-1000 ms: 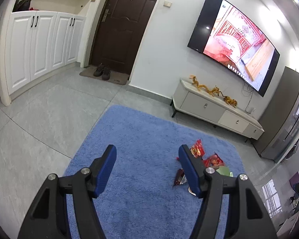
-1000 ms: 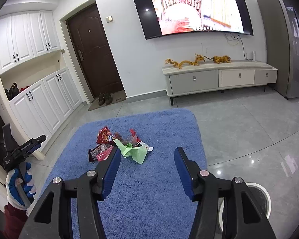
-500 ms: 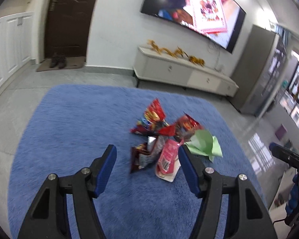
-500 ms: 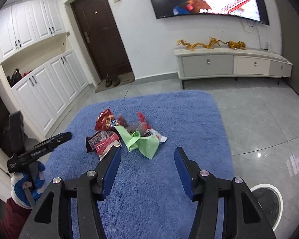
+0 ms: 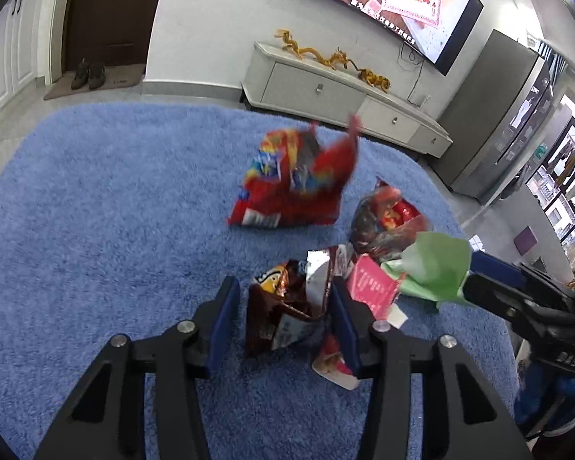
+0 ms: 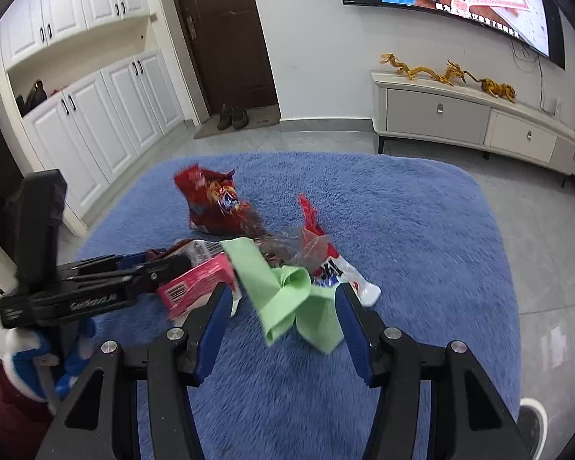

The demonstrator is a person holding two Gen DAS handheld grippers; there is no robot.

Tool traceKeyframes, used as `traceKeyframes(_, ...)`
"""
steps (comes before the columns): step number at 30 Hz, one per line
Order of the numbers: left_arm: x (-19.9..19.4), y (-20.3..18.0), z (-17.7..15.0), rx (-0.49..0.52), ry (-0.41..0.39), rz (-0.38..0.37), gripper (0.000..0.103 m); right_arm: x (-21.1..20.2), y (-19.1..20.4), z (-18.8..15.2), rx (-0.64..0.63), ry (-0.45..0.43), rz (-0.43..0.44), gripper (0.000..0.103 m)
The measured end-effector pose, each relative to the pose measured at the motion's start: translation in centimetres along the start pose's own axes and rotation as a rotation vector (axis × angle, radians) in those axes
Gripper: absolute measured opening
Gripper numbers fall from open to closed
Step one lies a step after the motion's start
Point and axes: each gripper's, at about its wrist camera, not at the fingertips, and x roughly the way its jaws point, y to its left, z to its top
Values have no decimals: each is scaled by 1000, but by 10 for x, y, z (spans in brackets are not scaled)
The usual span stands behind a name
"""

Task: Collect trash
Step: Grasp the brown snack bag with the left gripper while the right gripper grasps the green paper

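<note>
Left wrist view shows our left gripper (image 5: 283,318) wide open around the brown snack bag (image 5: 283,314) low in the middle, while our right gripper (image 6: 280,322) gapes empty around the green paper (image 6: 287,299).

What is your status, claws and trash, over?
Left claw open, straddling brown wrapper. Right claw open around green paper. Nothing gripped. Wrappers crowd together on blue rug.
</note>
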Motion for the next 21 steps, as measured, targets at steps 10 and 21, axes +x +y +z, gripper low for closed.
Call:
traceKeyframes(10, -19, -12, -13, 41, -37, -2, 31, -10, -1, -18, -37, -7, 15, 21)
traceKeyframes(21, -95, -13, -36, 6, -131, 54, 31, -81, 16, -54, -32, -49, 63, 17)
